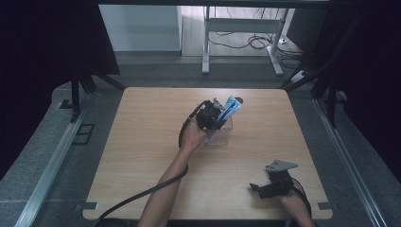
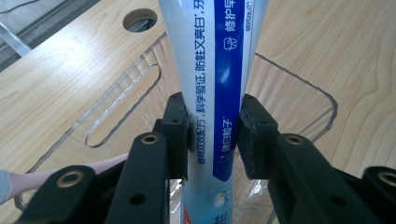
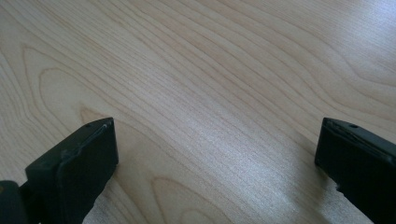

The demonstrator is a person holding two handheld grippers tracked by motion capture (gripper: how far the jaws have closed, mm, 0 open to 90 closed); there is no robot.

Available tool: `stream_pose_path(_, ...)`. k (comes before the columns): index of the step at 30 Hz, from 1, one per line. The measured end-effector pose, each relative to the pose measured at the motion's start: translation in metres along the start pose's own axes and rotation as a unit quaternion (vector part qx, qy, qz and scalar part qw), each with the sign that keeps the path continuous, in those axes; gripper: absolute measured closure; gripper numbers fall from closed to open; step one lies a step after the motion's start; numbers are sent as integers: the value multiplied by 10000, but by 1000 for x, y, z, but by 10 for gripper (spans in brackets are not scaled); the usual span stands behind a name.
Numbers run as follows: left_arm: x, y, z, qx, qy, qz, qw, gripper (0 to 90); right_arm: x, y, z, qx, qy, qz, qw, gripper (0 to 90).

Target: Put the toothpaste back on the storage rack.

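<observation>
A white and blue toothpaste tube (image 2: 219, 70) stands nearly upright in a clear plastic box (image 2: 116, 98) near the table's far middle. My left gripper (image 2: 215, 135) is shut on the tube, one black pad against each of its sides. In the high view the tube (image 1: 231, 109) rises at a slant from the box (image 1: 222, 136), with the left gripper (image 1: 218, 118) beside it. A pink toothbrush handle (image 2: 28, 179) lies in the box's near corner. My right gripper (image 1: 255, 188) rests near the table's front right, open; in the right gripper view its jaws (image 3: 217, 149) stand wide apart over bare wood.
The wooden table (image 1: 142, 156) has a round cable hole (image 1: 239, 100) just behind the box. The left gripper's black cable (image 1: 137, 195) trails off the front edge. Metal rails run along both sides of the table, and a desk frame stands on the floor beyond it.
</observation>
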State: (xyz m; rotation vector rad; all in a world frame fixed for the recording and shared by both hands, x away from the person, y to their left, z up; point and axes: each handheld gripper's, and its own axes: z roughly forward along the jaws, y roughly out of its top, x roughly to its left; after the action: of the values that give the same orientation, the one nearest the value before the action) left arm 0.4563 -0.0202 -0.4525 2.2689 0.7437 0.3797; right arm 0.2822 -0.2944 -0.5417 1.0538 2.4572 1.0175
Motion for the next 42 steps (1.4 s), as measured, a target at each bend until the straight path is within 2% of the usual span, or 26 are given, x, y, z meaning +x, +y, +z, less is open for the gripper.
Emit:
stream_pose_path(6,1,1,-5,-74,21,-55,10000,582,1,0,0,-17,5,-14,10000,0)
stream_pose_path(10,2,0,-9,-162,15,-63,9998,487,1,1,0,-18,6,-25,10000,0)
stream_pose_path(17,-1,4,-15,-239,-157,-95,9995,364,1,1,0,-20,4,-33,10000,0)
stream_pose_path(19,-1,4,-16,-250,-169,-103,9995,356,1,1,0,-25,1,-43,10000,0)
stream_pose_path(20,-2,5,-17,-249,-256,-114,9993,327,1,1,0,-32,-2,-27,10000,0)
stream_pose_path(25,-5,6,-20,-233,-396,-127,9989,270,1,1,0,-39,-3,-31,10000,0)
stream_pose_path(28,-6,6,-22,-229,-410,-126,9988,248,1,1,0,-41,-5,-32,10000,0)
stream_pose_path(30,-6,6,-24,-254,-473,-142,9985,203,1,1,0,-53,-11,-31,10000,0)
stream_pose_path(31,-6,6,-27,-294,-596,-224,9975,192,1,1,0,-55,-12,-30,10000,0)
stream_pose_path(35,-7,5,-33,-265,-714,-212,9969,167,1,1,-1,-80,-36,-38,10000,0)
stream_pose_path(42,-10,1,-42,-293,-738,-133,9968,134,1,2,-2,-143,-66,-31,9999,0)
